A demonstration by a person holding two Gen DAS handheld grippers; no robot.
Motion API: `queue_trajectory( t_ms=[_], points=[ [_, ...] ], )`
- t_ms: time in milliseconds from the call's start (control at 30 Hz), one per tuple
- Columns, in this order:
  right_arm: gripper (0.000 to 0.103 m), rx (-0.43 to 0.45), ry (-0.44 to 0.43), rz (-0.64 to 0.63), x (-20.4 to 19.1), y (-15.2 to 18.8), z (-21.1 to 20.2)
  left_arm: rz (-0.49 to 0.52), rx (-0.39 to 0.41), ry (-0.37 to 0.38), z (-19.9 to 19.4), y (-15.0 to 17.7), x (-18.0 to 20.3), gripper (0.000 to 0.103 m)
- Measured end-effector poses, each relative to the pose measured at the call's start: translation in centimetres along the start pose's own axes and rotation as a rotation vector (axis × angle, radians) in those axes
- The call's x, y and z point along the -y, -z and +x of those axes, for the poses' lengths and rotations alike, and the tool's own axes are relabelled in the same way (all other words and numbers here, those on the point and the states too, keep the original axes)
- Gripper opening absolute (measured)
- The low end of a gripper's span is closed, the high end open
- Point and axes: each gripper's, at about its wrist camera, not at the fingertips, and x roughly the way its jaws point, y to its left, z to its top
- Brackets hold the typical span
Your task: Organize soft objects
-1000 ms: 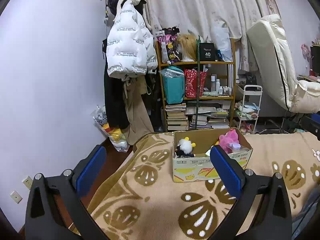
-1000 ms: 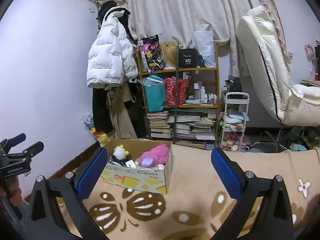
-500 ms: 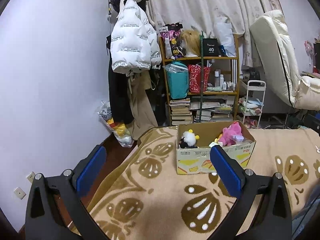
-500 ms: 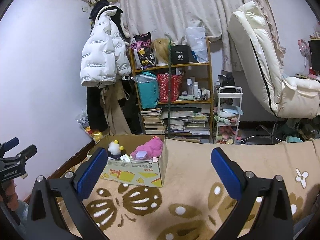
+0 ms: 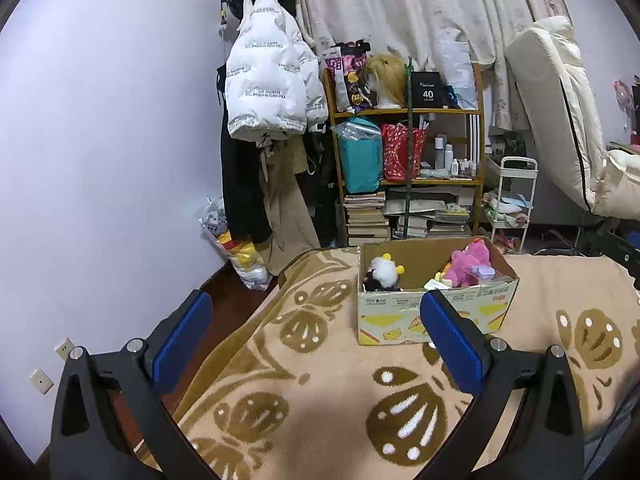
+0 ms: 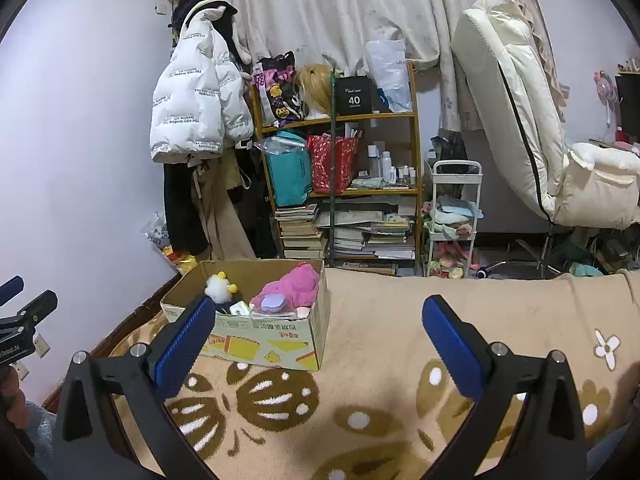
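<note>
A cardboard box (image 5: 436,316) stands on the beige patterned blanket (image 5: 320,384). It holds a white and black plush with yellow ears (image 5: 385,271) and a pink plush (image 5: 468,262). My left gripper (image 5: 316,334) is open and empty, held above the blanket, short of the box. In the right wrist view the box (image 6: 260,340) sits left of centre with the white plush (image 6: 219,283) and pink plush (image 6: 294,286) inside. My right gripper (image 6: 320,340) is open and empty, to the right of the box.
A wooden shelf (image 5: 404,168) with bags and books stands behind. A white jacket (image 5: 268,92) hangs at the wall. A white cart (image 6: 452,220) and a cream recliner (image 6: 532,132) stand to the right. The left gripper's tip (image 6: 24,316) shows at the left edge.
Both grippers have drawn back and risen a little from the box. Both views have shifted slightly. Both grippers stay open and empty.
</note>
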Motion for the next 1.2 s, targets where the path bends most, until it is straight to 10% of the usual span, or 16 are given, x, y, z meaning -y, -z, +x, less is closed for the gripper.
queue_trajectory(
  t_ms=[1200],
  points=[
    [0.103, 0.000, 0.007, 0.035, 0.7, -0.1, 1.3, 0.009, -0.037, -0.018, 1.2, 0.9, 0.2, 0.102]
  ],
)
